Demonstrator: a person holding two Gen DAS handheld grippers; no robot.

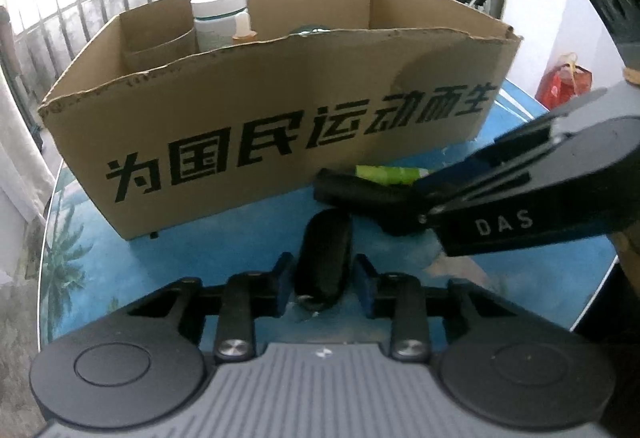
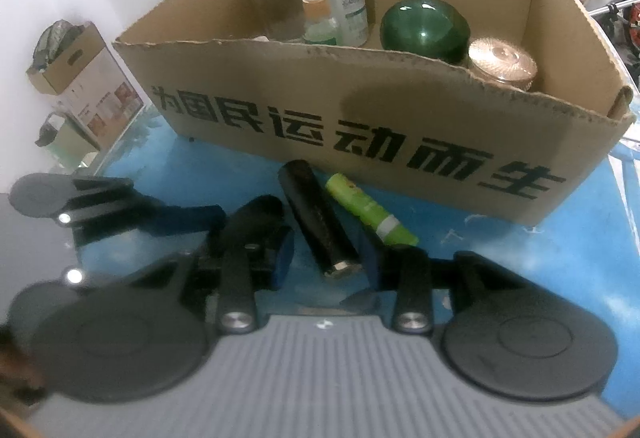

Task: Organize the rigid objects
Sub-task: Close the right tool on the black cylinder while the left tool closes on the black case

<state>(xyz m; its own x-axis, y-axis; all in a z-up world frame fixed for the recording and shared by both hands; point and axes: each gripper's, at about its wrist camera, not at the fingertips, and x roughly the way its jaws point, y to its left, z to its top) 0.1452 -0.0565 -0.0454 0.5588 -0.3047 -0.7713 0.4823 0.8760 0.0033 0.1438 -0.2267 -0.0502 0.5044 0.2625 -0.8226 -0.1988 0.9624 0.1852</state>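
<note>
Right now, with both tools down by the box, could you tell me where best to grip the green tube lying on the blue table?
Grip the bright green plastic tube across its bare middle, descending from above. It lies flat on the blue table, so only the top is open. The black cylinder sits close alongside and the printed cardboard box stands just behind, so the fingers have little room either side.

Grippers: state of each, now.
Left gripper: open around a short black cylinder.
Right gripper: open around a long black tube.
</note>
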